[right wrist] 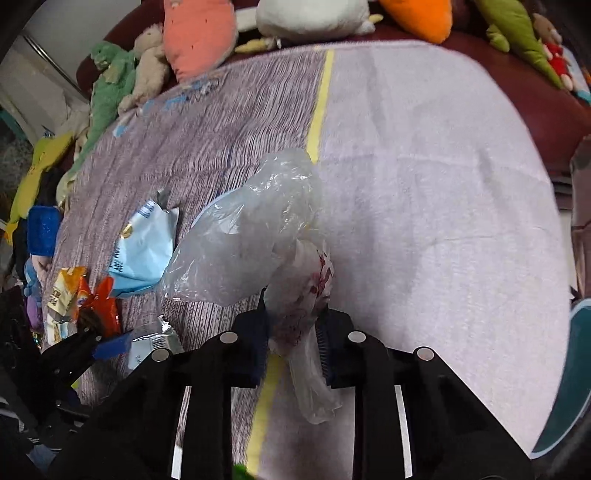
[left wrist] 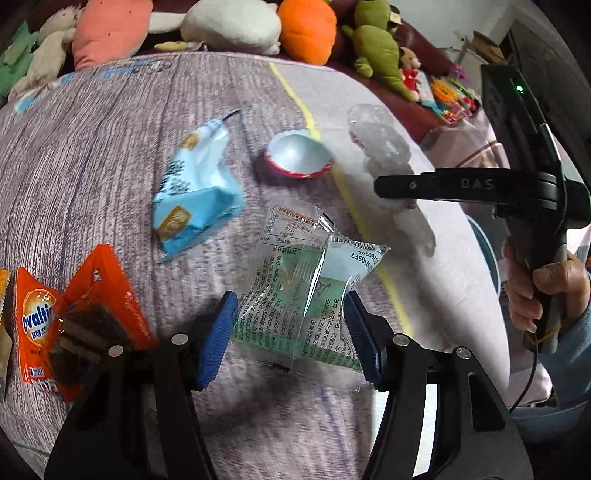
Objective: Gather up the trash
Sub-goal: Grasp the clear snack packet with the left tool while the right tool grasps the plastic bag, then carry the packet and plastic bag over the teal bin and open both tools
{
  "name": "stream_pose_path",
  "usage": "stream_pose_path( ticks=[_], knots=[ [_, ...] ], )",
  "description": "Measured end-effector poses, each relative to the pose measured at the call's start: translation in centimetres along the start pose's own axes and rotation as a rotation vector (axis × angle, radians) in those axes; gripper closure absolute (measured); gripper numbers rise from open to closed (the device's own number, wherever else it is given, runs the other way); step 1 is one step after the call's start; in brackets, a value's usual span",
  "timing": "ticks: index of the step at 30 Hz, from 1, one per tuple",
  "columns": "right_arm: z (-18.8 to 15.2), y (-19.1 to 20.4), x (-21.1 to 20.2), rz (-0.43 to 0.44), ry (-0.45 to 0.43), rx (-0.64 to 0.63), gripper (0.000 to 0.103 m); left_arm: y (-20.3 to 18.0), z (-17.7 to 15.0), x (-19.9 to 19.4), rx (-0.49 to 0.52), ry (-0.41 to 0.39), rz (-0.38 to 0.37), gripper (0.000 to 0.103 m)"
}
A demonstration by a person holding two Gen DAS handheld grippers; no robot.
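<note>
Narrowed jaws of the right gripper [right wrist: 291,343] pinch the gathered neck of a crumpled clear plastic bag [right wrist: 251,229], red print showing in the squeezed part; the bag's tail hangs below the pads toward the camera, and its puffed body covers part of the yellow stripe [right wrist: 320,110] on the purple-grey cover [right wrist: 443,184]. In the left wrist view that same gripper crosses the bag, so the pinched spot itself is hidden there behind its black finger. Set wider, the left gripper [left wrist: 291,332] has its blue pads [left wrist: 218,339] on either side of a clear wrapper with green print [left wrist: 306,291]; the right pad sits against the wrapper's edge, but whether the left pad touches cannot be told. Beyond it lie a light blue packet [left wrist: 195,199] and a small silver-lined cup with a red rim [left wrist: 299,153], partly blurred. An orange Ovaltine wrapper [left wrist: 74,314] is to the left, its label cut off and its lower part hidden by the gripper body. A hand [left wrist: 535,291] at the right edge grips the other tool's handle. Stuffed toys [left wrist: 306,29] line the far edge, several cropped by the frame.
</note>
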State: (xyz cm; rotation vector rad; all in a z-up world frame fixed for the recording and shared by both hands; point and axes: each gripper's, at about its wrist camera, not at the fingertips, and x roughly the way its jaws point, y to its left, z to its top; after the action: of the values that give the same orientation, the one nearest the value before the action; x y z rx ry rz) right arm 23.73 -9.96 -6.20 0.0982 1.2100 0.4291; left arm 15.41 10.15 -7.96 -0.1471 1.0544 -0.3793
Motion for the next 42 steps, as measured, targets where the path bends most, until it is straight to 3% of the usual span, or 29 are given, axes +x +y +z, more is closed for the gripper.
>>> stream_pose_path(
  ticks=[8, 17, 29, 35, 42],
  knots=[
    [-2.3, -3.9, -4.9, -0.024, -0.061, 0.059, 0.082, -5.4, 1.1, -0.6, 0.079, -0.007, 0.004, 0.042],
    [-6.3, -11.8, -12.1, -0.084, -0.161, 0.179, 0.082, -13.7, 3.2, 1.1, 0.18, 0.03, -0.006, 0.042],
    [-13.3, -23.4, -20.3, -0.167, -0.278, 0.368, 0.081, -28.4, 3.8, 6.0, 0.355, 0.105, -0.098, 0.042],
    [-16.4, -27.9, -22.4, -0.194, -0.31, 0.442, 0.081, -33.8, 3.4, 9.2, 0.416, 0.153, -0.105, 0.042],
    [-17.9, -31.0, -22.4, -0.196, -0.315, 0.497, 0.081, -37.0, 3.9, 13.1, 0.445, 0.21, -0.085, 0.042]
  ],
)
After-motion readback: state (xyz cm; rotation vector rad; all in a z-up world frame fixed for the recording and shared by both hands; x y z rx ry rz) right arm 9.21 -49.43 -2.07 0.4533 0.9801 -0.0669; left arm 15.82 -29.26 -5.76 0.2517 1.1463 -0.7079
